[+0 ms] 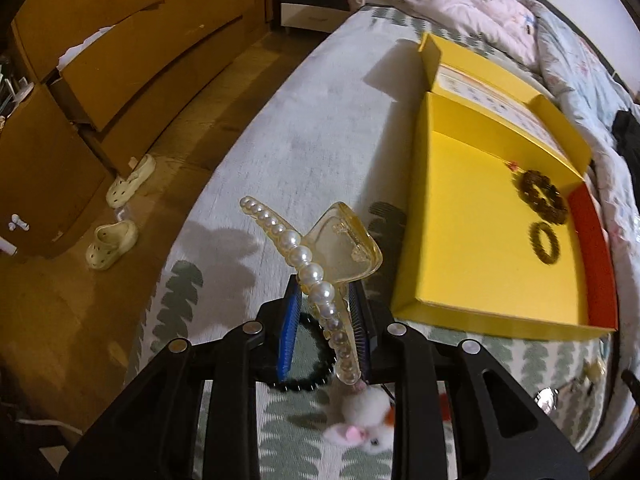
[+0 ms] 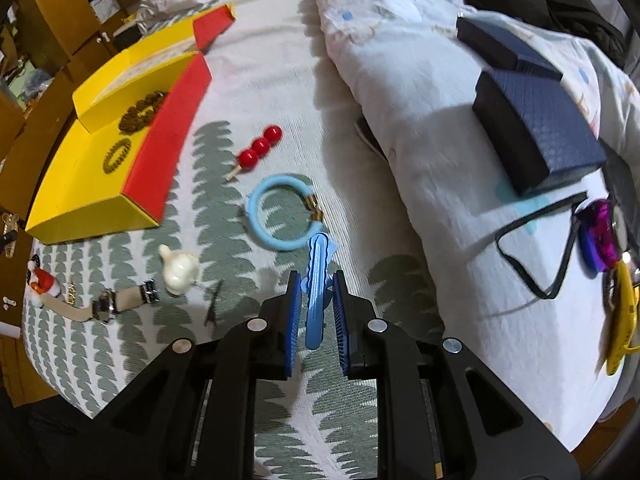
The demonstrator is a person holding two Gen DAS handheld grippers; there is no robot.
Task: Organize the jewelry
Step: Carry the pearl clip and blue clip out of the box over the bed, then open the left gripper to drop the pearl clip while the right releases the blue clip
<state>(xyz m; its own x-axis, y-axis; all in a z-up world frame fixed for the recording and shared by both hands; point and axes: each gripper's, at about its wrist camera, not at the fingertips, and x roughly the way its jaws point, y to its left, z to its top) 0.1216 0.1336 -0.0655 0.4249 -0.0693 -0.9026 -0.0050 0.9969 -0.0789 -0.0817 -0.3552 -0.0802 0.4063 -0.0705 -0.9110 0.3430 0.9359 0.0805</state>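
My left gripper is shut on a clear yellow claw hair clip edged with pearls, held above the bed just left of the open yellow box. Two dark bead bracelets lie inside the box. My right gripper is shut on a light blue hair clip, which sticks out past the fingertips. Beyond it on the leaf-print sheet lie a blue ring bracelet and a red bead hair stick. The same yellow box with its red side stands at the left of the right wrist view.
A black bead bracelet and a white fluffy charm lie under the left gripper. A white shell clip, a watch and a small black pin lie left of the right gripper. A navy box sits on the duvet.
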